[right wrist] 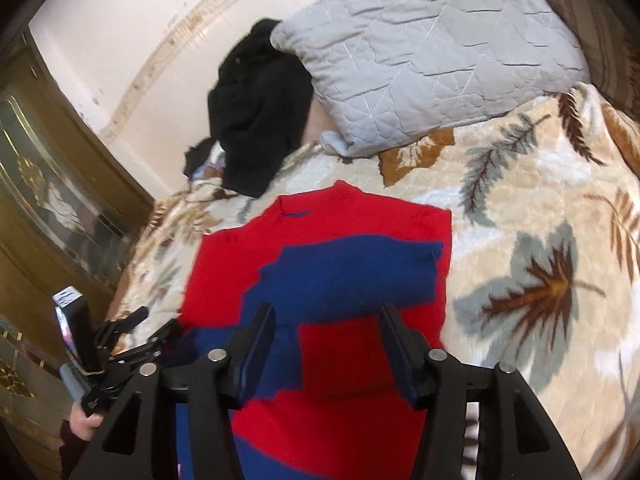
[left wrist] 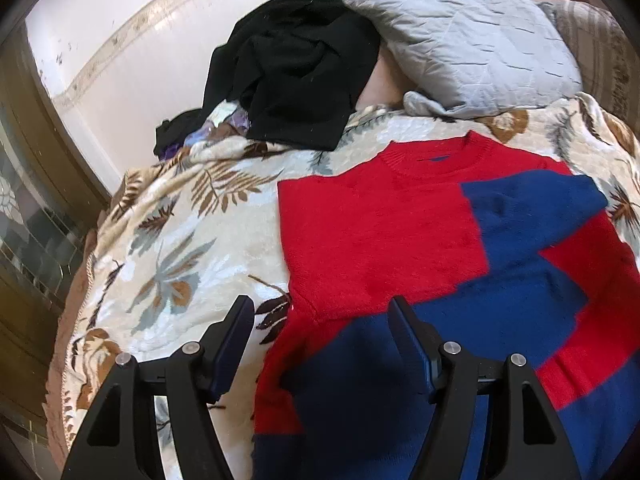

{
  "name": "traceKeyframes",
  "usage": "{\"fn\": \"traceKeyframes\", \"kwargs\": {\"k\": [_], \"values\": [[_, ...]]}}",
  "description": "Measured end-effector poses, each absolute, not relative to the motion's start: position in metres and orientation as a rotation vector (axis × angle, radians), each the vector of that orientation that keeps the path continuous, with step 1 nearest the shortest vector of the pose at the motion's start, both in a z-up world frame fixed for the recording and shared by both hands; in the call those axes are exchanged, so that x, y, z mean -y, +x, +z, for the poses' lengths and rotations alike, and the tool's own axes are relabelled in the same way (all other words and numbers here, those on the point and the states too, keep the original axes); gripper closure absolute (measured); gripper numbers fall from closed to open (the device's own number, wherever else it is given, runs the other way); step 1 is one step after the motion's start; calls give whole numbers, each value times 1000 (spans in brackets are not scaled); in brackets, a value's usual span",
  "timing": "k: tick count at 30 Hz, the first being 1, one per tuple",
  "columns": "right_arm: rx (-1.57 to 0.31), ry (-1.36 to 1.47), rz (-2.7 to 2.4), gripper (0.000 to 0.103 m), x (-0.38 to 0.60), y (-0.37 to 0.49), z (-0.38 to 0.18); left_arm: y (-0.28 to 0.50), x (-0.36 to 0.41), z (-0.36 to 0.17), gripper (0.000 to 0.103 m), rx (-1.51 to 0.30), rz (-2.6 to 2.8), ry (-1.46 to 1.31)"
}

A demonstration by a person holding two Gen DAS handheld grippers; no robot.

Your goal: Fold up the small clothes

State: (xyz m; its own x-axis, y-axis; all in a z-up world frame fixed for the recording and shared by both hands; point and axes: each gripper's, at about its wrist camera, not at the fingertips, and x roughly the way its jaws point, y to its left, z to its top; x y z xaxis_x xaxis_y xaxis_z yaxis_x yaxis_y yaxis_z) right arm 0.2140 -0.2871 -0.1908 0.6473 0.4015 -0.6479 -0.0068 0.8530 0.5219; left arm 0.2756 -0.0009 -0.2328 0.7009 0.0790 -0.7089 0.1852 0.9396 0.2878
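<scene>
A red and blue knitted sweater (left wrist: 384, 232) lies flat on the leaf-patterned blanket (left wrist: 168, 240), collar toward the pillow, both blue sleeves folded across the red body. My left gripper (left wrist: 320, 316) hovers open above the sweater's lower left edge with nothing between its fingers. In the right wrist view the same sweater (right wrist: 320, 248) spreads below my right gripper (right wrist: 326, 320), which stands open over the lower body with nothing held. The left gripper (right wrist: 138, 324) shows at that view's lower left, held by a hand (right wrist: 84, 420).
A pile of black clothes (left wrist: 296, 68) lies behind the sweater against a grey quilted pillow (left wrist: 468, 36). A wooden cabinet (right wrist: 48, 184) stands at the bed's left. Bare blanket (right wrist: 540, 240) stretches to the sweater's right.
</scene>
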Motion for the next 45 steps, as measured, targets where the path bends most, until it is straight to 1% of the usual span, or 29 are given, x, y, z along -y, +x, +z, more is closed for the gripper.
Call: {"fn": "traceKeyframes", "kwargs": {"k": [3,6,10,15,22,24,25,26,27,28,30,33,36,38,43,45], "values": [[-820,493,235,44,285,197,-187,263,1,-231,33,-797,-67,350],[-830,510,252,44,283,194,-190,258,-3,-236,33,-835,-72,303],[-922,523,275,44,268,207,-208,259,-14,-241,33,-892,-59,241],[-1067,644,291,44,260,227,-244,267,-39,-246,33,-943,-24,190],[-1107,745,359,44,245,241,-259,268,-66,-250,33,-972,-49,142],[-1136,754,372,44,238,243,-265,266,-66,-253,40,-981,-67,154],[-1144,749,371,44,234,244,-267,265,-66,-254,51,-986,-75,155],[-1146,744,373,42,231,246,-266,265,-67,-256,60,-1003,-94,144],[-1146,733,373,42,228,246,-265,265,-69,-257,64,-1016,-106,131],[-1130,722,363,42,227,245,-262,265,-71,-259,71,-1027,-115,115],[-1087,706,360,42,229,243,-254,265,-75,-261,78,-1037,-116,96],[-1045,674,325,42,236,242,-248,266,-75,-264,78,-1035,-113,101],[-1081,669,279,42,243,248,-262,270,-69,-274,78,-1052,-84,155],[-1103,677,269,47,245,253,-274,272,-65,-279,78,-1052,-73,192],[-1084,687,284,47,252,244,-266,266,-70,-271,78,-1049,-72,167],[-1081,693,302,47,255,238,-262,261,-73,-267,75,-1044,-72,162]]}}
